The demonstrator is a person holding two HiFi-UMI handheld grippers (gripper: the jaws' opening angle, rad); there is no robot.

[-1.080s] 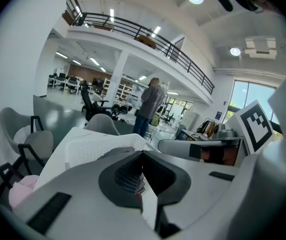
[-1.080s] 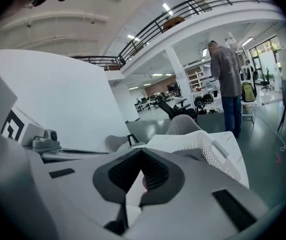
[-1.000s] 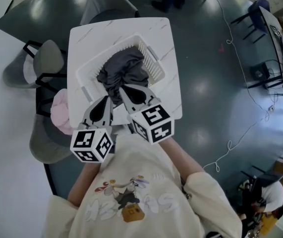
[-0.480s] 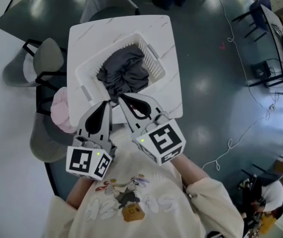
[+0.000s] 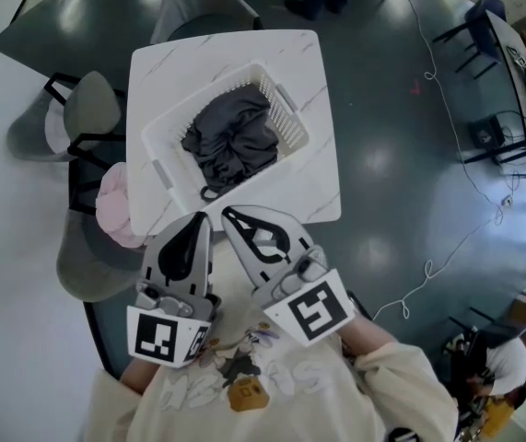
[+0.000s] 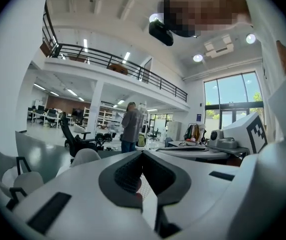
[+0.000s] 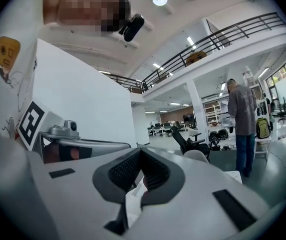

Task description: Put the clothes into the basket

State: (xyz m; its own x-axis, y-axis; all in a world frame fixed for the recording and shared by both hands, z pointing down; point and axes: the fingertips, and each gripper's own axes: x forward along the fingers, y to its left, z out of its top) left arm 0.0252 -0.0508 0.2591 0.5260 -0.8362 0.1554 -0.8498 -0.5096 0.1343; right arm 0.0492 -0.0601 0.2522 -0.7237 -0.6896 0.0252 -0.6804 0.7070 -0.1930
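Observation:
A dark grey garment (image 5: 231, 141) lies bunched inside the white slatted basket (image 5: 164, 139) on the small white marble table (image 5: 322, 127). Both grippers are drawn back from the table, close to the person's chest. My left gripper (image 5: 203, 217) is shut and holds nothing; its tips point toward the table's near edge. My right gripper (image 5: 227, 215) is shut and empty too, just right of the left one. In the left gripper view the jaws (image 6: 143, 154) meet at a point, and the right gripper view shows the same (image 7: 141, 151). Neither touches the garment.
A pink cloth (image 5: 115, 208) lies on a grey chair (image 5: 87, 261) at the table's left. Another grey chair (image 5: 86, 113) stands further left, one (image 5: 198, 3) behind the table. A large white table (image 5: 5, 247) fills the left side. Cables (image 5: 465, 228) run over the dark floor at right.
Both grippers pulled back from the basket toward the person's body and lifted, leaving the grey garment lying in the basket. The jaws stayed shut throughout.

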